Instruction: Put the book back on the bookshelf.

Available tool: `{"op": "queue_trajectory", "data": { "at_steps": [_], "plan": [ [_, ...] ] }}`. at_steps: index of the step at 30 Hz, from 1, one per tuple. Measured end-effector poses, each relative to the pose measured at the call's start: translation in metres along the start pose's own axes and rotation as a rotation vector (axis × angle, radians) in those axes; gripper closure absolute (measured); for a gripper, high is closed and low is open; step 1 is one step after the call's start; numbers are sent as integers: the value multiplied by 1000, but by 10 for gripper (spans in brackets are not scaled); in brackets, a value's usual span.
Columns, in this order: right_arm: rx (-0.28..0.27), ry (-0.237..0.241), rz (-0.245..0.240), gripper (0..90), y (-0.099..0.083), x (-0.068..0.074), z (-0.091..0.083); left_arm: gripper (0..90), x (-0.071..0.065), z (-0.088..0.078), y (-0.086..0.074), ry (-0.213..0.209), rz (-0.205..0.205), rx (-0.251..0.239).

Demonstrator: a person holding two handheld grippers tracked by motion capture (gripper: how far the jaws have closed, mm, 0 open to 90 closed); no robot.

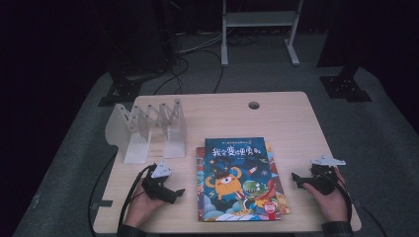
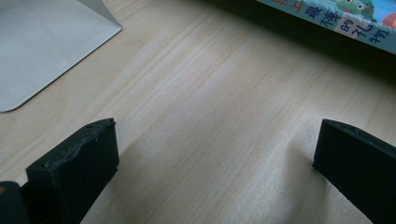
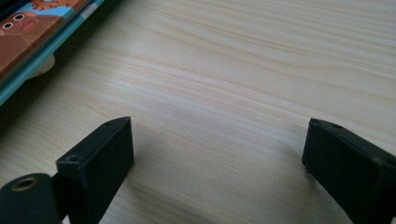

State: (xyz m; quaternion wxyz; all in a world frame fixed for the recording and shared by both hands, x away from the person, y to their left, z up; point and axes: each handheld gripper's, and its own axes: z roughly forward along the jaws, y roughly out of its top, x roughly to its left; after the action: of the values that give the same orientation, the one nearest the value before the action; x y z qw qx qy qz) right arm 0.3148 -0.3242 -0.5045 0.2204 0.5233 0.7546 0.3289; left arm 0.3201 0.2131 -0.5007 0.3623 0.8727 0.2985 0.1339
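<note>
A small stack of picture books (image 1: 238,178) lies flat near the front middle of the wooden table (image 1: 286,123); the top cover shows cartoon monsters. A white expandable book stand (image 1: 148,129) is at the back left. My left gripper (image 1: 179,192) rests on the table left of the books, jaws open over bare wood, with the books' edge (image 2: 341,18) ahead of it and the stand's base plate (image 2: 42,51) to one side. On the other side of the stack my right gripper (image 1: 295,178) rests open, the books' edge (image 3: 32,37) at its upper left.
A cable hole (image 1: 254,105) sits near the table's back edge. Beyond the table lie cables (image 1: 197,49) on grey carpet, a white frame's legs (image 1: 257,29) and dark stands (image 1: 346,84). Bare wood lies behind the books and at the right.
</note>
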Motion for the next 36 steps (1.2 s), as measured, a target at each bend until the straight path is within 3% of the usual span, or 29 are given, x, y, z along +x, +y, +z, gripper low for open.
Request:
{"op": "queue_trajectory", "data": {
  "at_steps": [8, 10, 14, 22, 29, 36],
  "plan": [
    [0, -1, -1, 83, 0, 0, -1, 0, 0, 0, 0, 0, 0, 0],
    [-22, -2, 6, 218, -1, 2, -3, 0, 0, 0, 0, 0, -1, 0],
    [-21, 6, 3, 285, 1, 3, -4, 0, 0, 0, 0, 0, 0, 0],
    [-58, 47, -11, 295, 20, 11, -17, 0, 0, 0, 0, 0, 0, 0],
    [-52, 100, -37, 295, 38, 23, -13, 0, -1, 0, 0, -13, 14, -1],
    [-61, 130, -57, 291, 55, 33, -8, 0, 1, -2, 1, -23, 0, 5]
  ]
}}
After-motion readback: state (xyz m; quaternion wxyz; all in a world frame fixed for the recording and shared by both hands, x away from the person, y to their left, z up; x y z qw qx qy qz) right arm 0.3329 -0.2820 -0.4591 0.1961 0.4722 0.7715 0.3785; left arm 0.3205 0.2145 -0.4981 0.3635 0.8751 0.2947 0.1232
